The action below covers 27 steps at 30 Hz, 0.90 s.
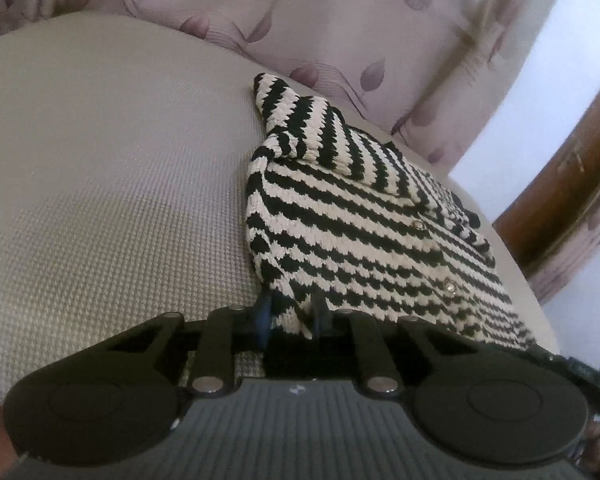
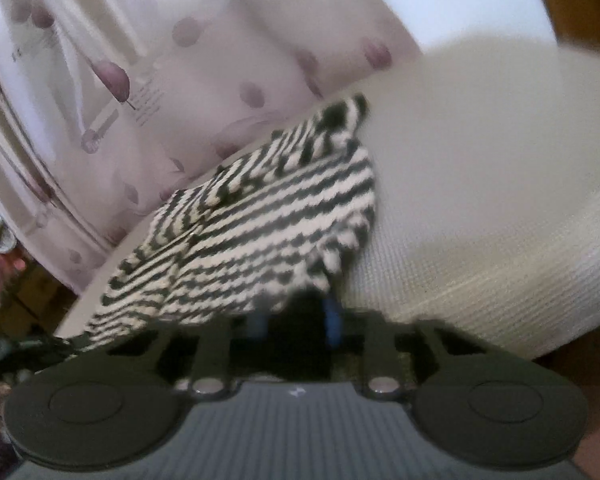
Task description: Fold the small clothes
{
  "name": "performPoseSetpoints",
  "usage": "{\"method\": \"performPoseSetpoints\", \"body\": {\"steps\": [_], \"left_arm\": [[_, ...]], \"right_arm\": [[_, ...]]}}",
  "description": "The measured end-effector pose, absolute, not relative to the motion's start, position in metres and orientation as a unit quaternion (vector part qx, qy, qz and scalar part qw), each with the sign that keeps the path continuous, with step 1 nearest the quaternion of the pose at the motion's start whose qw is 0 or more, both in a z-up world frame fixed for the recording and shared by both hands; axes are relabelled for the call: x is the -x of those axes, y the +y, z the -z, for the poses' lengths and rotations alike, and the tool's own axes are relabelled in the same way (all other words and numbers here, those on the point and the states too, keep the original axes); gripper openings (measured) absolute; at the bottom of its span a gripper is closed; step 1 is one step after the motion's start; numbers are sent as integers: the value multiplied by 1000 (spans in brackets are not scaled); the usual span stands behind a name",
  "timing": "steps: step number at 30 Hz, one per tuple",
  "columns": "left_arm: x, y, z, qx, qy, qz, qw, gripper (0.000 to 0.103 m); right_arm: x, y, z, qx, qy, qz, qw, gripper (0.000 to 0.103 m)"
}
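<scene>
A small black-and-white striped knit garment (image 1: pixel 356 216) with shiny buttons lies on a pale textured cushion (image 1: pixel 112 184). One sleeve is folded over its top. My left gripper (image 1: pixel 290 314) is shut on the garment's near left corner, with cloth pinched between its blue-tipped fingers. In the right wrist view the same garment (image 2: pixel 260 216) spreads up and to the left. My right gripper (image 2: pixel 296 316) is shut on its near right corner, and the striped cloth drapes over the fingers. This view is blurred.
A pale curtain with purple leaf print (image 1: pixel 308 12) hangs right behind the cushion. A brown wooden frame (image 1: pixel 572 184) stands at the right. The cushion's bare surface (image 2: pixel 480 200) stretches to the right of the garment.
</scene>
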<state>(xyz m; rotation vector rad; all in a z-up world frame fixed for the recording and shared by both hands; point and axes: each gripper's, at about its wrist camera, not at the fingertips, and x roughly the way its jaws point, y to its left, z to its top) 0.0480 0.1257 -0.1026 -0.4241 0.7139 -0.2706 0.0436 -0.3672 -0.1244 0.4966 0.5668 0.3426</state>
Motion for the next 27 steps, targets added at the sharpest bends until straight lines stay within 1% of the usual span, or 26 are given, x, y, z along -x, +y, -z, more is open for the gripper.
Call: {"method": "performPoseSetpoints", "body": {"steps": [1,2,4,5,6,7,9,11,13,14,15,16,17,19,20,21,22,23,24,25,26,27], "left_arm": [[-48,126,102,201,346,134,907,28],[-48,127,102,202,346,142,905,34],[-49,130,100,212,346,162,899,62],[-49,131,98,211,346,170,898,68],[-50,130,97,206,346,175,898,80],[-50,128,96,200,347,179,899,85],[-52,124,97,189,348,188,899,87],[-52,121,96,180,349,190,900,85],[-52,119,97,179,348,190,900,85],[-51,120,97,183,348,190,900,85],[-50,121,97,187,347,189,899,82],[-49,122,97,191,347,184,899,77],[-48,124,97,193,347,180,900,76],[-47,130,98,205,350,188,895,75],[-47,131,98,208,351,192,892,73],[-47,131,98,206,353,192,892,73],[-47,129,97,202,354,192,893,65],[-49,127,98,203,361,193,890,51],[-52,125,100,205,373,194,884,18],[-54,124,104,209,380,188,881,12],[-53,126,107,225,374,189,880,12],[-53,128,110,239,370,190,878,11]], "right_arm": [[-43,-368,125,-244,275,-164,915,16],[-43,-371,125,-251,274,-164,914,15],[-41,-376,125,-260,274,-161,912,15],[-39,-377,123,-256,273,-158,914,15],[-37,-378,122,-251,273,-159,915,15],[-37,-379,121,-249,276,-162,914,16],[-36,-382,122,-261,282,-156,910,17],[-38,-384,126,-279,288,-159,902,22],[-38,-383,127,-290,286,-157,900,23],[-38,-382,127,-293,285,-157,899,28],[-38,-381,126,-295,284,-158,898,31],[-38,-381,125,-299,284,-163,897,42],[-38,-380,125,-304,282,-171,894,57],[-40,-375,123,-307,279,-184,891,70],[-41,-371,121,-298,279,-185,894,72],[-42,-369,120,-293,278,-183,896,72],[-44,-368,120,-294,278,-182,896,72],[-46,-369,121,-298,279,-182,894,72],[-47,-369,121,-298,280,-183,894,67],[-48,-367,122,-290,283,-178,897,43],[-50,-366,124,-281,293,-168,898,20],[-50,-368,128,-287,293,-162,898,17]]}}
